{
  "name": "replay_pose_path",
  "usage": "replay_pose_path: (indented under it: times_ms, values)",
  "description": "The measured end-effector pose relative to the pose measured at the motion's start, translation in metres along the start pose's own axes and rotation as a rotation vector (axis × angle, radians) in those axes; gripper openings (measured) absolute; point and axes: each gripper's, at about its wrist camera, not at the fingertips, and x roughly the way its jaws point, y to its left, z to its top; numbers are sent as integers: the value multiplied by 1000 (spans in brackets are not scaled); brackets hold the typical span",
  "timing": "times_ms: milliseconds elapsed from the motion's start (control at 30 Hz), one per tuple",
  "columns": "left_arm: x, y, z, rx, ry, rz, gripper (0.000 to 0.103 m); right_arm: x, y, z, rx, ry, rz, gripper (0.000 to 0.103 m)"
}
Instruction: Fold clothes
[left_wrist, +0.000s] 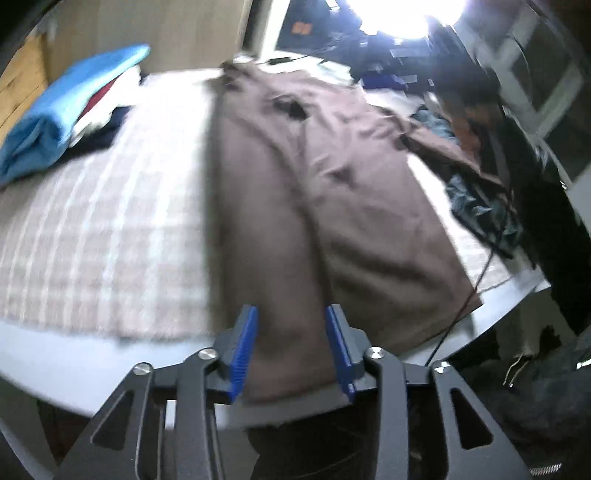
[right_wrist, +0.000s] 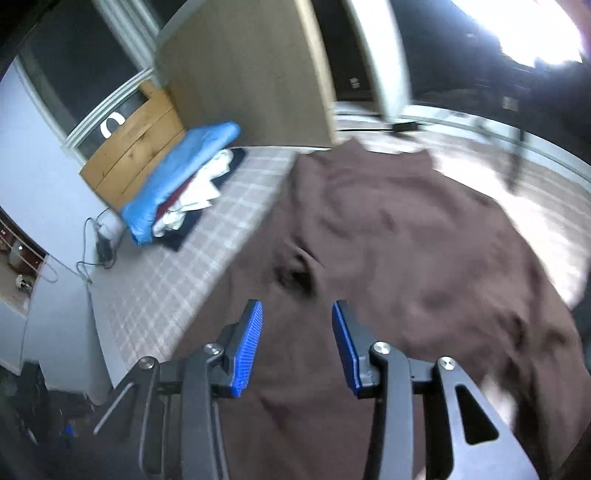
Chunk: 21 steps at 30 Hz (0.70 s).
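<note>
The left claw (left_wrist: 291, 350) stands with its blue pads apart, and the near hem of the brown garment (left_wrist: 332, 192) runs between them; whether the pads are already touching cloth I cannot tell, since the picture is smeared with motion. The right claw (right_wrist: 297, 343) is likewise spread and holds nothing, hovering over the middle of the same brown garment (right_wrist: 388, 258), just short of a dark opening in the cloth.

The garment lies spread lengthwise on the bed (left_wrist: 103, 221), over a checked cover, with one side reaching the right edge beside a dark heap of clothes (left_wrist: 476, 199). It looks mostly flat, with a long lengthwise ridge down its middle and wrinkles toward the far end. Whether that ridge is a fold already laid or just slack, the blur leaves open.

To fold it well from here, I judge each claw should bite only the layers meant to travel, close to an edge or corner, not mid-panel. The two grips should sit level with each other so the cloth lifts evenly. Carry it low and keep it taut, so the crease falls straight.

At the far left, a stack of folded clothes (left_wrist: 74, 107), blue on top, sits well clear of the garment.
</note>
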Motion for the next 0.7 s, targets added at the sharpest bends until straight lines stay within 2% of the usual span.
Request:
replay_pose_path:
  times_ms: [100,200,267,333,367,433,500,567,667,700]
  values:
    - [30,-25,8,72,51,-23,38,-14,-14,-53,14,41,-119,39]
    - [54,-44,10,149,98,-22,38,-21,-35,-110,91,90,-215,39]
    - [67,-52,10,183,132,-14,39,-25,-47,-143,158,108,-214,39]
    - [77,-55,8,200,164,-3,42,-23,-47,-167,173,131,-190,39]
    - [80,-55,7,209,176,2,42,-20,-43,-173,146,150,-200,39]
    - [81,-60,6,234,181,3,50,-20,-28,-180,35,175,-255,39]
    - [80,-64,10,257,191,17,50,-23,-22,-183,-18,213,-289,38]
    - [80,-66,15,263,202,31,50,-40,-28,-183,16,193,-265,38]
    - [78,-69,32,222,200,38,51,-86,-54,-182,165,53,-256,38]
    - [78,-71,37,206,193,35,55,-101,-67,-187,206,22,-288,39]
